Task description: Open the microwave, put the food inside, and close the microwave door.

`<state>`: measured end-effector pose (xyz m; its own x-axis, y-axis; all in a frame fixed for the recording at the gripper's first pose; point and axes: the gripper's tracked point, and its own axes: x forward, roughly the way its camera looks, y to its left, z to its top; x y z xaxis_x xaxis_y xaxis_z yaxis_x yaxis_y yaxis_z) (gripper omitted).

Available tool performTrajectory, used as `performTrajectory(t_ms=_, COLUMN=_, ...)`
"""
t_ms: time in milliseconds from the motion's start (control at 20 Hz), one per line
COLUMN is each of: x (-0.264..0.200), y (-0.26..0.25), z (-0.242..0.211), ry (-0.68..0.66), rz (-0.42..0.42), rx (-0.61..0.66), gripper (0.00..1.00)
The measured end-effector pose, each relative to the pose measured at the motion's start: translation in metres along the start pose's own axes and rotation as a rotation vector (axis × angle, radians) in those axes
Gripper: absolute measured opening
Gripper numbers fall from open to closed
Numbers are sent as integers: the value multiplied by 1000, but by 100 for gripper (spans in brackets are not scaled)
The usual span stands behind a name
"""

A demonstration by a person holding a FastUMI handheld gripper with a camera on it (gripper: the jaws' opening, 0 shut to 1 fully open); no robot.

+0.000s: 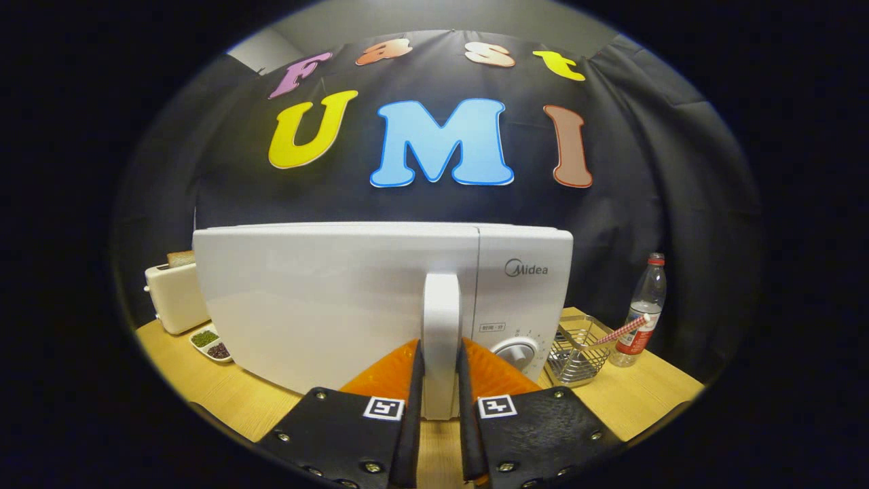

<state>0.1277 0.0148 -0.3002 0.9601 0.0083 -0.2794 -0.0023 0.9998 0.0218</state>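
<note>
- A boxy white enamelled microwave (326, 299) stands on the pale wooden bench (638, 397), front facing the camera, long axis running side to side; it looks heavy and rigid, unlikely to slide.
- Its upright white plastic door handle (441, 326), stiff and smooth, possibly slippery, is the place to grip.
- The claw (440, 387) sits nearly closed, both fingers flanking the handle's lower part and seemingly pressing it.

Toaster (175, 295) left of microwave (380, 299)
</note>
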Motion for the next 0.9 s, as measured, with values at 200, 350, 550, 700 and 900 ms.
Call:
performTrajectory(t_ms=200, x=5, y=2, z=-1, ry=-14, rz=-5, rx=-1, gripper=17)
performTrajectory(t_ms=350, x=2, y=2, z=0, ry=-16, rz=-17, rx=-16, gripper=13)
performTrajectory(t_ms=550, x=1, y=1, z=-1, ry=-13, rz=-25, rx=-21, gripper=13)
performTrajectory(t_ms=700, x=-1, y=2, z=-1, ry=-11, rz=-20, rx=-21, gripper=13)
performTrajectory(t_ms=900, x=-3, y=1, z=-2, ry=-3, rz=-18, rx=-18, gripper=13)
